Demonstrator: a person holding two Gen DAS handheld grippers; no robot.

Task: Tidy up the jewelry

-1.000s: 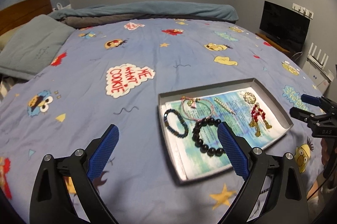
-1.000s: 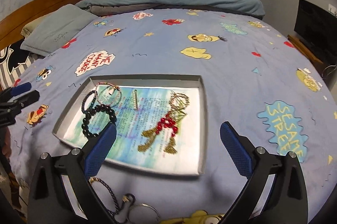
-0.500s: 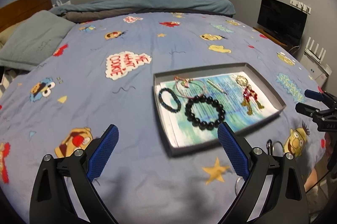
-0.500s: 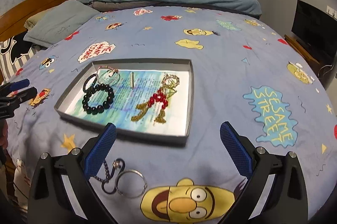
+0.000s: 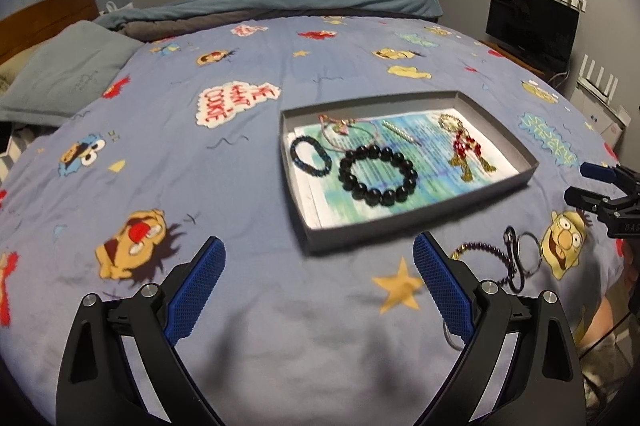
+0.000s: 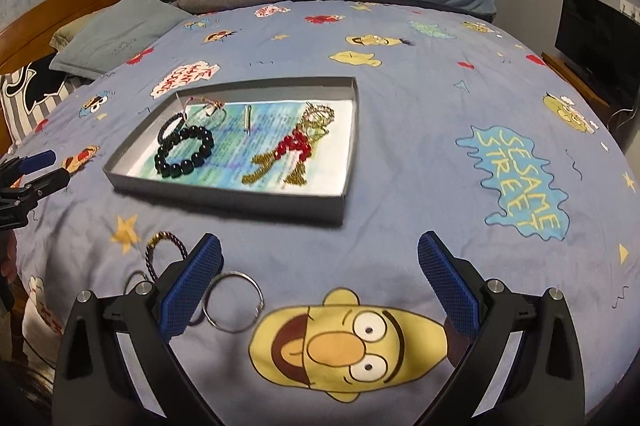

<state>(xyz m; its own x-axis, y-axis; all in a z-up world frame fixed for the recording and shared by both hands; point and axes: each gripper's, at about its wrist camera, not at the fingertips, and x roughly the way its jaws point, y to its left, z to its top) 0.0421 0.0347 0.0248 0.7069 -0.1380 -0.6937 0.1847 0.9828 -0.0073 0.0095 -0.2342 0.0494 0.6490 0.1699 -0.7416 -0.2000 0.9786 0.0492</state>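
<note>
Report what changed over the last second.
Both grippers, left and right, drew back from the grey cardboard tray, bringing the loose metal rings and beaded chain on the bedspread into view. Jaws stayed open and empty; the jewelry in the tray stayed put.

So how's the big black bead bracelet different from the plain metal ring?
The black bead bracelet lies inside the tray; the metal ring lies on the bedspread, outside it. The bracelet is chunky glossy black beads; the ring is one thin silvery wire. Both are closed loops lying flat.
</note>
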